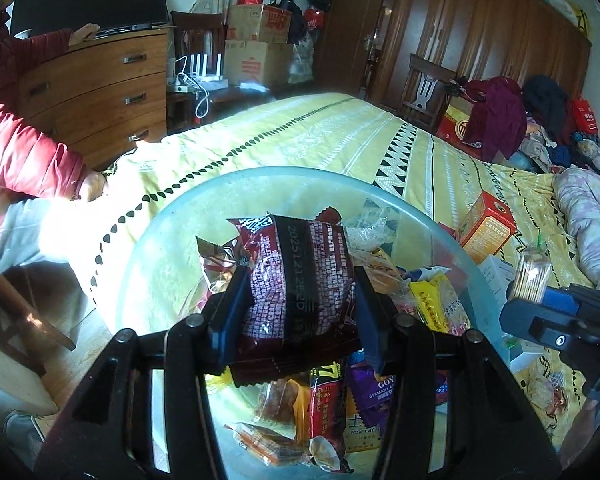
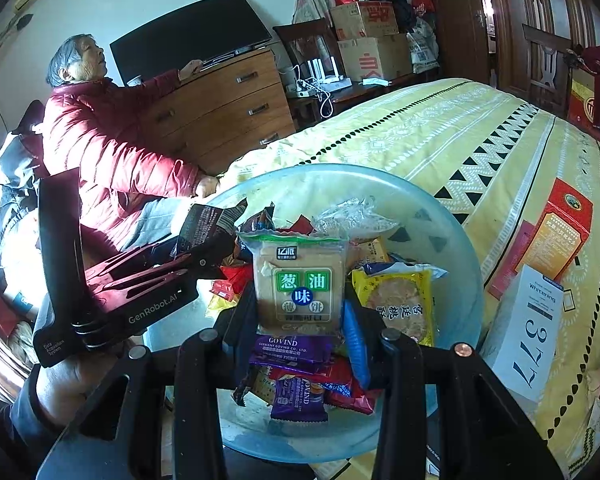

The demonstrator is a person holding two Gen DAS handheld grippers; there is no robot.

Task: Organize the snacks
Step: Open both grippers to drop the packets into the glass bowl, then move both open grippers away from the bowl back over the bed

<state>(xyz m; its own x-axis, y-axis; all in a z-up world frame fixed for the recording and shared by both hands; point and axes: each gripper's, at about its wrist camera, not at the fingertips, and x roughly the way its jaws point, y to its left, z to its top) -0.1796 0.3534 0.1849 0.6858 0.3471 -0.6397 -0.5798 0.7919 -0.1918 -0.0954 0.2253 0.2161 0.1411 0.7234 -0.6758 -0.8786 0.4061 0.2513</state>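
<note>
Left wrist view: the left gripper (image 1: 296,300) is pinching a dark red snack packet (image 1: 296,276) with white print and a black date strip, pads pressed on both its sides. The packet hangs over a pale blue plastic basin (image 1: 172,224) sitting at the near edge of the bed (image 1: 340,136), and the basin's already got a bunch of snacks in it: a yellow walnut-cookie pack (image 1: 434,304), a purple Govind wafer pack (image 1: 374,390), a coffee stick (image 1: 327,404), some clear-wrapped bits.

Right wrist view, same deal: the right gripper (image 2: 300,316) is clamped on a scallion-flavour cracker pack (image 2: 300,280) with the green and white label, held upright over the basin's near side. Left gripper shows up on the left there, red-bodied, with its packet just over the basin's left rim.

Out on the yellow patterned bedspread, toward the right edge, there's an orange-red box (image 2: 560,236) and a white whitening toothpaste box (image 2: 532,332) right beside it. A person in a red puffer jacket (image 2: 100,140) sits by the far-left corner of the bed, one hand on a wooden dresser (image 2: 228,108) with a TV (image 2: 188,36) on top.
</note>
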